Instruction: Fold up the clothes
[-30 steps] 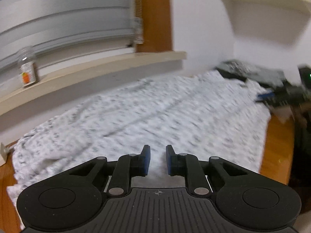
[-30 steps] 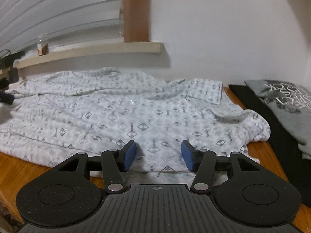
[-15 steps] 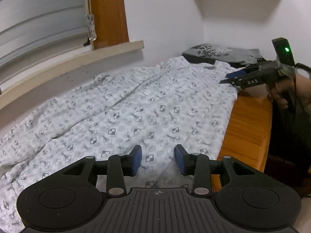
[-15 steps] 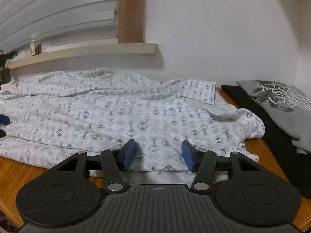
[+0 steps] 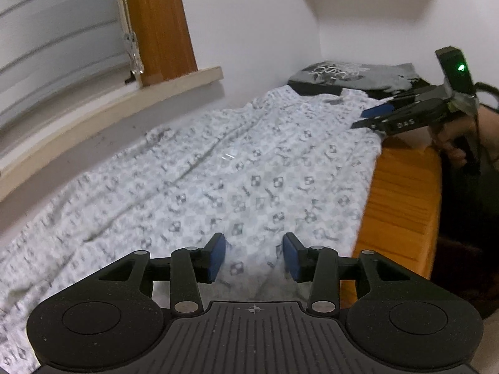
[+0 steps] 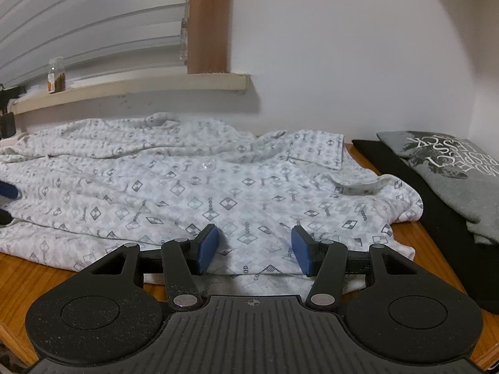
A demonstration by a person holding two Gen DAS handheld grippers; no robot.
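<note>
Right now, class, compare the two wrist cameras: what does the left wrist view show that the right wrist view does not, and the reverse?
Only the left wrist view shows the right gripper from the side, with the hand that holds it, and the left gripper, its jaws closing above the cloth with nothing pinched.

Only the right wrist view shows the small bottle on the windowsill.

Both show the patterned white shirt spread on the wooden table, with the grey printed T-shirt lying beyond it.
</note>
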